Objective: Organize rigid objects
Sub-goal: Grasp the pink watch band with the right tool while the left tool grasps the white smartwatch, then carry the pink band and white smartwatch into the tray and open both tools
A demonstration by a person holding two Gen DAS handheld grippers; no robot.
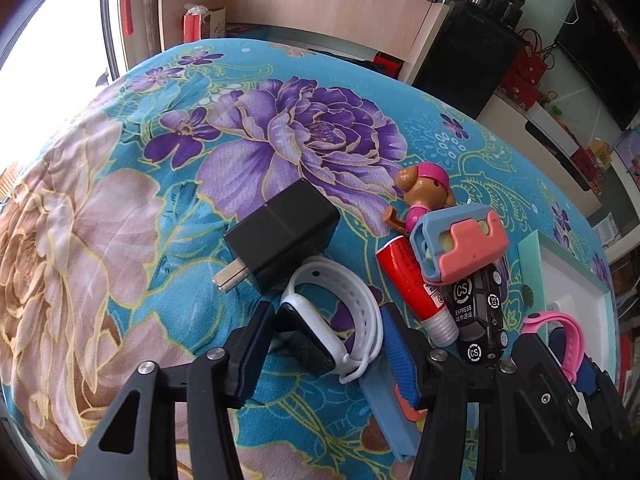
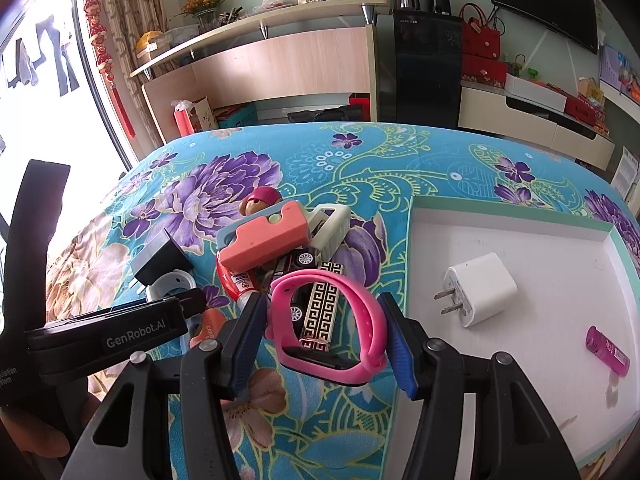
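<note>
While the left gripper (image 1: 326, 346) straddled the white smartwatch (image 1: 336, 320) with its jaws spread wide, its blue pads stood on either side of the band without clearly pressing it. That watch lay on the floral tablecloth (image 1: 120, 208), just beside a black charger (image 1: 280, 236) whose prongs pointed toward the camera.

To the right sat a jumble — a red tube (image 1: 416, 288), a black toy car (image 1: 478, 316) marked "EXPRESS", a pink-and-blue toy truck (image 1: 456, 244) resting on top of them, and a toy dog (image 1: 424, 192) in a pink cap behind.

The right gripper (image 2: 322, 338) was also spread wide, with the pink smartwatch (image 2: 332, 320) standing between its fingers; whether the pads actually touched the band could not be told. Just behind the pink band lay a black-and-gold patterned box (image 2: 324, 304).

Right of the pile was a shallow white tray (image 2: 520, 380) with a green rim — in it a white charger (image 2: 480, 290) and, well apart, a small magenta USB stick (image 2: 606, 350).
</note>
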